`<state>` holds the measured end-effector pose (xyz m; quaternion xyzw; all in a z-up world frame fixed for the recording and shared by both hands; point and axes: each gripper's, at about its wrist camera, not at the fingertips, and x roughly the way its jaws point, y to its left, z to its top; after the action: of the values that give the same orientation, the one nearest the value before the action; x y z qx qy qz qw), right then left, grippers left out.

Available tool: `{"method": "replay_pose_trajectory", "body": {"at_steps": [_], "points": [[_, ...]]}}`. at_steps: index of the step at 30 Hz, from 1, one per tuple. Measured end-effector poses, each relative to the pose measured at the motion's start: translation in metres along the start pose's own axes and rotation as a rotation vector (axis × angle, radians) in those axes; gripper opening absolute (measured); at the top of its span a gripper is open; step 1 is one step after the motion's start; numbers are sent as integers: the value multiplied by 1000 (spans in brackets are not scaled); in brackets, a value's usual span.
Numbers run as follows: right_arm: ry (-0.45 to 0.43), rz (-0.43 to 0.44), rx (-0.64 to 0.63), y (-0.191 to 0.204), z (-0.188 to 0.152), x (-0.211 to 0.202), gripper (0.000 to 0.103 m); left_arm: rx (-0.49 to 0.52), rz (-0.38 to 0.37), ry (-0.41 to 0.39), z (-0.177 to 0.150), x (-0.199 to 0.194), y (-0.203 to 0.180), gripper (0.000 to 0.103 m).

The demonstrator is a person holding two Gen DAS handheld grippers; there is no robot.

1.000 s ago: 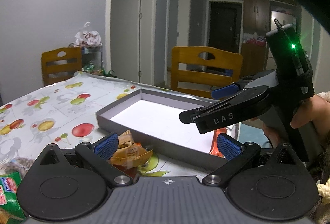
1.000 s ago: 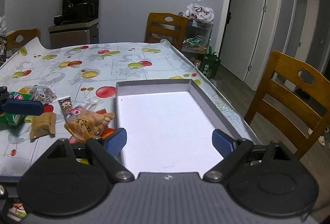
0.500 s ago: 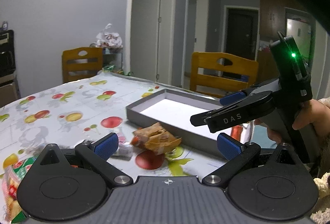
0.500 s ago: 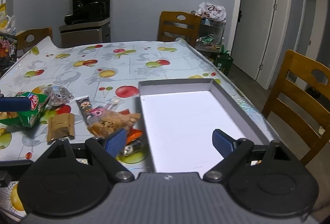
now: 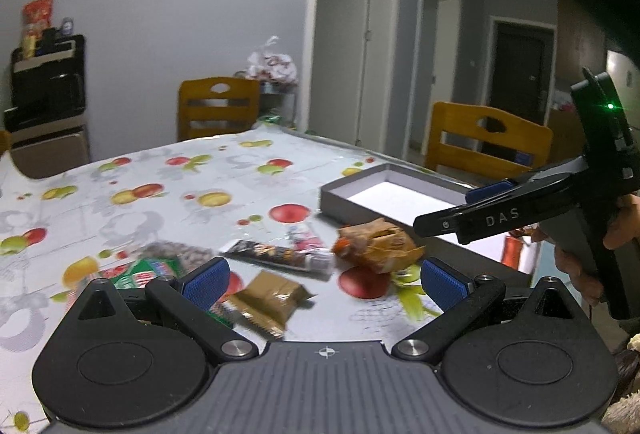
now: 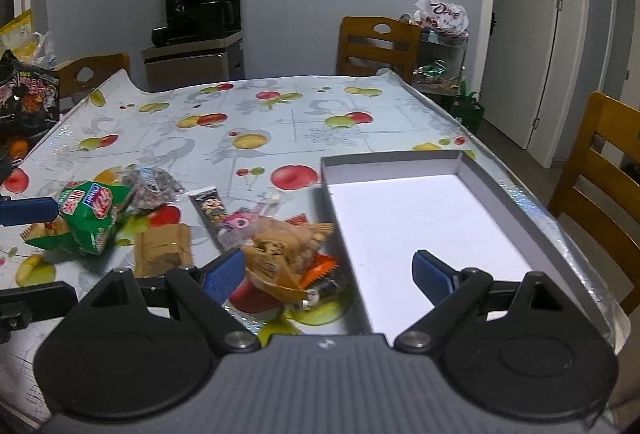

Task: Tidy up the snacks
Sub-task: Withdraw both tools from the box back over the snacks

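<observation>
Fruit-patterned tablecloth (image 6: 248, 114) carries a shallow grey cardboard tray (image 6: 500, 202) at three o'clock, crinkled snack packets (image 6: 280, 246) at nine; left gripper (image 5: 324, 280) and right gripper (image 6: 328, 270) both gape, empty.

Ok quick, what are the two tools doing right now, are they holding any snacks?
Left tool: open, holding nothing.
Right tool: open, holding nothing.

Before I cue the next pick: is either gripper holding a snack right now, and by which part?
Nothing is held. The left gripper and right gripper both stand open and empty above the snacks on the fruit-print tablecloth.
</observation>
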<state>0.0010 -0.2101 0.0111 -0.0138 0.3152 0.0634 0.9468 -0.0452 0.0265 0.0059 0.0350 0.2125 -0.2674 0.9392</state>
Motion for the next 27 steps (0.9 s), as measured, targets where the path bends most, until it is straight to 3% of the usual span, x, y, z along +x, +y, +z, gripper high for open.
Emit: {"method": "replay_pose_trajectory", "body": {"at_steps": [9,18,27], "points": [[-6,78,-24,32,4,3,93,-22,84,22,-9,-12,21,103],[-11,128,-64,52,6,4,93,-95,259,39,-5,-11,52,103],[-61,208,-46,64,41,-3,96,-262,323,-3,27,-18,96,103]]}}
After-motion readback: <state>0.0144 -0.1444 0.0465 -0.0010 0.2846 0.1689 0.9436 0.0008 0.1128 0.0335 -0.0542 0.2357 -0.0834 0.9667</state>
